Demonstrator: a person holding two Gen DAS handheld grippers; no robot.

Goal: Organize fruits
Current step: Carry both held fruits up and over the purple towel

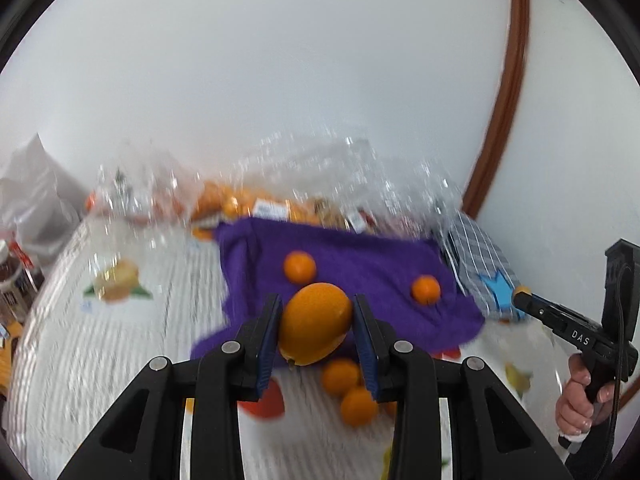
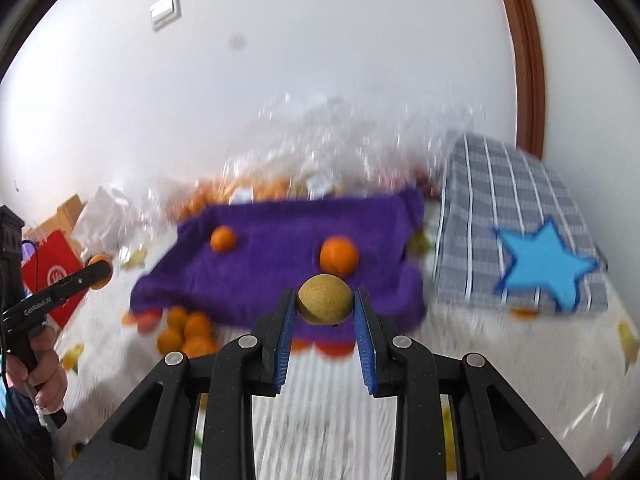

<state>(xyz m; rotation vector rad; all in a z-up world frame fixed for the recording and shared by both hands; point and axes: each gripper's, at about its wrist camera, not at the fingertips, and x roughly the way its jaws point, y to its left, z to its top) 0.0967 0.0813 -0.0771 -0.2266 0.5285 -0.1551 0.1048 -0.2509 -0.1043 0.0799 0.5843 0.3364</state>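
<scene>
Blue ribbed pads of the left gripper (image 1: pixel 316 330) clamp a smooth, oval orange fruit (image 1: pixel 316 324); the right gripper (image 2: pixel 325 316) pinches a rough, tan round fruit (image 2: pixel 325 299). Both hang above the near edge of a fuzzy purple cloth (image 2: pixel 280 240) bearing two small oranges (image 2: pixel 339 255), open nap between. Beyond: crinkled clear bags (image 2: pixel 320 140), white wall.

A plain white wall (image 2: pixel 320 80) fills the upper part of both views, evenly lit. A white wall switch (image 2: pixel 165 11) sits high on it in the right wrist view. A curved brown wooden door frame (image 1: pixel 508 80) runs down the right side. Below, the surface (image 1: pixel 100 340) wears a white ribbed cover printed with fruit pictures, blurred.
</scene>
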